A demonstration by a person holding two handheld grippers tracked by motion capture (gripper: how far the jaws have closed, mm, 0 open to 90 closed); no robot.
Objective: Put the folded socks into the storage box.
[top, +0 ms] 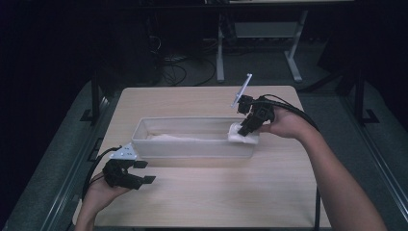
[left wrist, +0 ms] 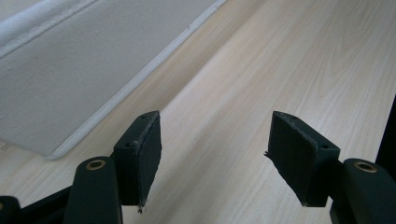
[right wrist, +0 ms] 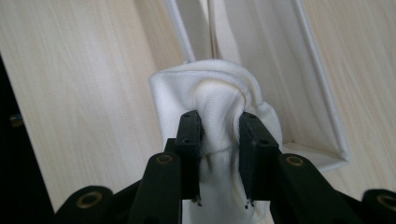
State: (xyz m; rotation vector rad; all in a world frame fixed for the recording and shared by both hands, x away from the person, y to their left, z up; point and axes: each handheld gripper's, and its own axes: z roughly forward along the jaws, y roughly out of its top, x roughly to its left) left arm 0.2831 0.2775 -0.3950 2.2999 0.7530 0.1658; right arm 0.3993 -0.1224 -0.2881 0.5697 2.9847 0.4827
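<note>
The right gripper (top: 244,129) pinches a bunched white cloth (right wrist: 210,100) at the right end of the long white bin (top: 192,147). The left gripper (top: 145,172) hovers released near the pale wooden table's (top: 216,197) front left corner. Dark room, desk legs (top: 220,53) behind.

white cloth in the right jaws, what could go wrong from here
1. The right gripper pinches just a bunched fold of the white cloth, so it might slip free.
2. The cloth drapes over the bin's end rim and could drag or tip it, since the left gripper rests open on the table.
</note>
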